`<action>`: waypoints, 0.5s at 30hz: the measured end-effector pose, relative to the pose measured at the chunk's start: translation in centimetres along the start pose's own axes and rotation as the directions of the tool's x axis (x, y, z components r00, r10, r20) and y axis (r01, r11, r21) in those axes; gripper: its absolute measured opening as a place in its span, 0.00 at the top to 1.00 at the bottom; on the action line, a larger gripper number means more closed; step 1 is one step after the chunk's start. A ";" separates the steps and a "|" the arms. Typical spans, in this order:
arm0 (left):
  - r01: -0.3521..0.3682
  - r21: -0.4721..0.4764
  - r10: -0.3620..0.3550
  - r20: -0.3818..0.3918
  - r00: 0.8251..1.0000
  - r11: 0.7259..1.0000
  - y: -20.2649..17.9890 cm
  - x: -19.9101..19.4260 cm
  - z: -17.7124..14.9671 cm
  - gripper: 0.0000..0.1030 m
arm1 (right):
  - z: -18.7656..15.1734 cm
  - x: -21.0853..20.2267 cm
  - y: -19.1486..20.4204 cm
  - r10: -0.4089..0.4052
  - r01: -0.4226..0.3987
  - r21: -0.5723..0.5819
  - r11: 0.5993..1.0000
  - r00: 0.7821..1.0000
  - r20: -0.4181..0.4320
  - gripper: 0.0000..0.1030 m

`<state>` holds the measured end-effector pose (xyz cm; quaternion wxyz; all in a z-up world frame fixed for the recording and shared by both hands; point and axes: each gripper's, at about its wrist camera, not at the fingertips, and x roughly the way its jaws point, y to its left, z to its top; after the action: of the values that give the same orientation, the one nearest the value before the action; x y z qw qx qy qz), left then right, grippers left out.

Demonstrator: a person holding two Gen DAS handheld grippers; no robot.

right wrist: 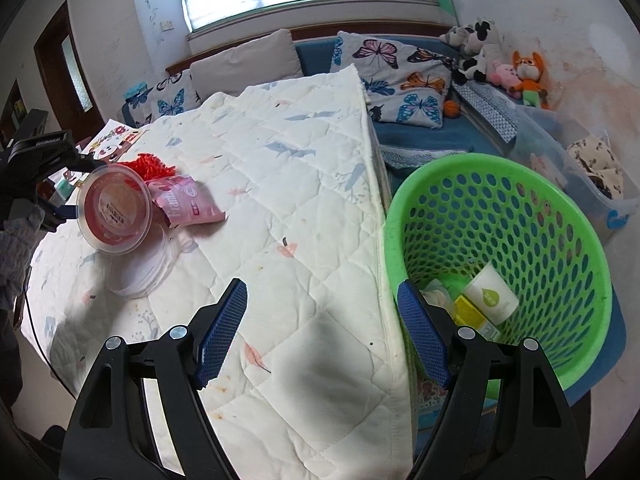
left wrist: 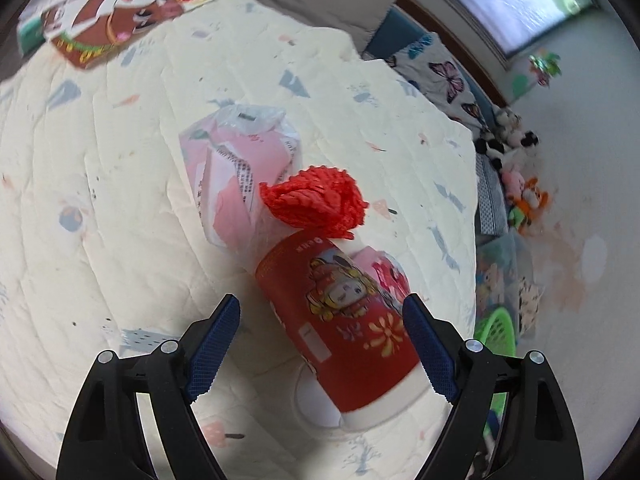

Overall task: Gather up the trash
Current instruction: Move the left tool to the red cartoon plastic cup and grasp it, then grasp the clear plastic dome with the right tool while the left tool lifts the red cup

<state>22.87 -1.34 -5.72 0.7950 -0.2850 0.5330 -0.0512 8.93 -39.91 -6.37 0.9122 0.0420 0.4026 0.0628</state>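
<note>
The left gripper (left wrist: 320,344) stands wide open around a red paper cup with a cartoon figure printed on its side (left wrist: 344,320): the cup lies on its side between the two blue-padded fingers, its white base toward the camera, the right finger at the cup's edge and the left finger clearly apart from it, so nothing is clamped. In the right wrist view the same cup (right wrist: 114,214) shows its round base, tilted up off a white quilted cover (right wrist: 304,216) that drapes the worktop, with a clear plastic lid (right wrist: 140,272) just under it. Touching the cup's far end are a bunched red knitted net (left wrist: 316,202) and a crumpled pink plastic wrapper (left wrist: 236,172). The right gripper (right wrist: 322,332) is also wide open and holds nothing, hovering over the cover's edge. Just beside it, off the edge, stands a green perforated plastic basket (right wrist: 520,208) holding a white paper cup with a green drop mark (right wrist: 490,296) and a yellow carton (right wrist: 470,310).
</note>
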 end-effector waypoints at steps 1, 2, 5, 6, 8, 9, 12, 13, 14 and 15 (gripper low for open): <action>0.005 -0.013 -0.005 -0.008 1.000 1.000 0.1 0.3 0.1 0.22 | -0.1 0.1 0.0 0.002 -0.002 0.001 1.000 1.000 -0.003 0.24; 0.011 -0.037 -0.012 -0.018 1.000 0.999 0.3 0.6 0.2 0.22 | -0.1 0.3 -0.1 0.003 -0.003 0.002 1.000 1.000 -0.006 0.24; 0.033 -0.093 -0.037 -0.041 0.998 0.995 0.7 1.5 0.2 0.22 | -0.2 0.6 0.0 0.007 -0.007 0.005 1.000 1.000 -0.014 0.24; 0.040 -0.107 -0.045 -0.046 0.998 0.994 0.7 1.8 0.1 0.22 | -0.2 0.8 0.0 0.008 -0.008 0.004 1.000 1.000 -0.018 0.24; 0.053 -0.133 -0.061 -0.054 0.997 0.990 0.8 2.2 0.1 0.22 | -0.3 1.1 0.0 0.011 -0.011 0.006 1.000 1.000 -0.023 0.24; 0.062 -0.154 -0.071 -0.058 0.996 0.986 1.0 2.4 0.2 0.22 | -0.3 1.2 0.0 0.014 -0.014 0.007 1.000 1.000 -0.026 0.24; 0.083 -0.201 -0.099 -0.069 0.993 0.976 1.2 3.1 0.3 0.22 | -0.4 1.5 -0.1 0.019 -0.018 0.009 1.000 0.999 -0.030 0.24; 0.086 -0.209 -0.103 -0.070 0.992 0.974 1.3 3.2 0.3 0.22 | -0.4 1.6 -0.1 0.021 -0.021 0.010 1.000 0.999 -0.031 0.24; 0.088 -0.214 -0.105 -0.070 0.992 0.973 1.3 3.4 0.4 0.22 | -0.4 1.6 -0.1 0.023 -0.023 0.011 1.000 0.999 -0.033 0.24; 0.091 -0.222 -0.109 -0.071 0.991 0.971 1.3 3.5 0.4 0.22 | -0.4 1.7 -0.1 0.024 -0.023 0.012 1.000 0.999 -0.034 0.24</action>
<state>24.46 -1.44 -9.16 0.7328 -0.3946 0.5525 -0.0443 9.75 -39.74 -7.92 0.9042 0.0508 0.4179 0.0720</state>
